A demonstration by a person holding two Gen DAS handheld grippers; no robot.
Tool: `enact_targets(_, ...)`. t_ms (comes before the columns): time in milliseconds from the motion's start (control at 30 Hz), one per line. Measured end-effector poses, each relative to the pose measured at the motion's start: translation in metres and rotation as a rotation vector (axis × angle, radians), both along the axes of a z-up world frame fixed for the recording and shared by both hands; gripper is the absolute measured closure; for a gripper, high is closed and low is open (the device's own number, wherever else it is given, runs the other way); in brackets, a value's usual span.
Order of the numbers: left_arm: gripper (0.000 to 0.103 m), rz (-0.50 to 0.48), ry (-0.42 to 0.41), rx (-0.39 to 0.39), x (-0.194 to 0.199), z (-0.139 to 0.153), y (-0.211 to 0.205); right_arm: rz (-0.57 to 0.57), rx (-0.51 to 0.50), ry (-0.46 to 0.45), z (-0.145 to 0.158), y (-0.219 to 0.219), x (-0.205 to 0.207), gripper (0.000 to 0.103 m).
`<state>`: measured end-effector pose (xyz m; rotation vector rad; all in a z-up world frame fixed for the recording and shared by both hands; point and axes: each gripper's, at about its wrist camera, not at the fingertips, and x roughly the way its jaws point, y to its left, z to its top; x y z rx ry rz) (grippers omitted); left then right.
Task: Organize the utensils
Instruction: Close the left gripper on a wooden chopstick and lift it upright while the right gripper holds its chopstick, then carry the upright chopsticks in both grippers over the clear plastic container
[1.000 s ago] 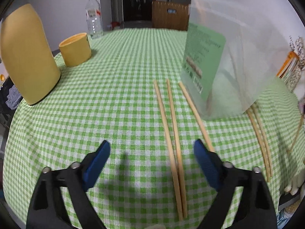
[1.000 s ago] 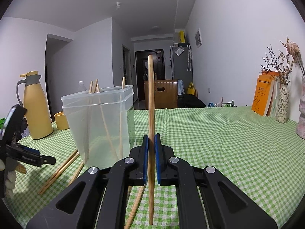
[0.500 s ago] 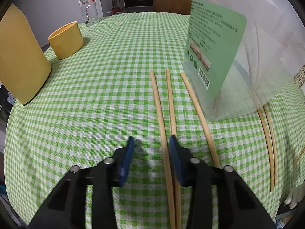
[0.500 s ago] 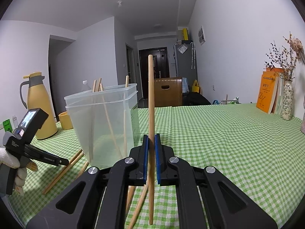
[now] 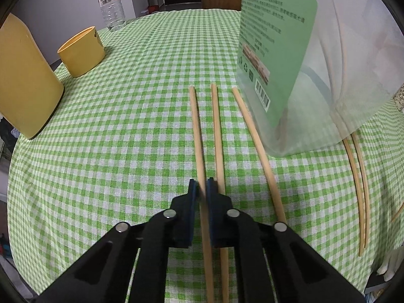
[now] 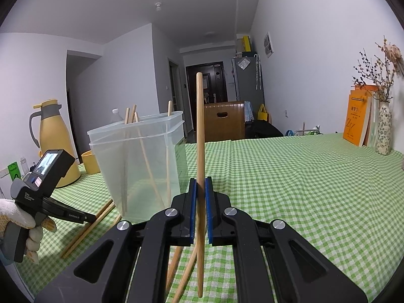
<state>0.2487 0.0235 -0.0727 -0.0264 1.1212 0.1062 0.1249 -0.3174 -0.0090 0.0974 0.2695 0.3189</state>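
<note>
The chopsticks looked light, stiff and smooth, thin wooden rods that would likely roll or pivot in a loose pinch; a hold near the middle of the length, square across the rod, seemed the safest, since a grip close to one end would probably let the far end swing; the left gripper (image 5: 202, 189) pointed steeply down at the table (image 5: 126, 126) and was clamped on the leftmost stick (image 5: 195, 126) of three lying side by side toward the near edge, taking it in its nearer half; the second stick (image 5: 217, 131) lay just beside the right pad, and the third (image 5: 252, 136) ran close by the bin (image 5: 341, 75); two more sticks (image 5: 358, 189) lay at the bin's other side; the right gripper (image 6: 200, 184) was shut on an upright stick (image 6: 199, 126), held in its lower half, just right of the bin in that view, where several sticks (image 6: 151, 171) already leaned inside; a jug (image 5: 22, 75) and a cup (image 5: 80, 50) stood toward the far left edge; a second ago the left jaws had stood wide apart above the cloth with the leftmost two sticks between them; since then they had come down and closed on one alone; the right gripper's hold on its stick was unchanged
</note>
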Motion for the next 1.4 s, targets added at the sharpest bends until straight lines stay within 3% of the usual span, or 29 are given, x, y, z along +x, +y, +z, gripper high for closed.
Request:
enact_targets(400,0.099,0.028,0.019,-0.030,0.003,0.002,0.007,0.004,0.001,0.001,0.000,-0.001,0.001,0.096)
enact_targets(733,0.099,0.034,-0.028,-0.035,-0.008,0.007,0.012,0.003,0.005,-0.003,0.000,-0.001,0.001,0.096)
enact_targets(1067,0.099,0.044,-0.201,-0.050,-0.037,0.034,0.019,0.003,0.009,-0.020,0.001,-0.001,-0.003,0.096)
enact_targets(1400,0.099,0.086,-0.474,-0.076,-0.088,0.071,0.026,0.009,-0.005,-0.047,0.003,0.001,-0.009,0.096)
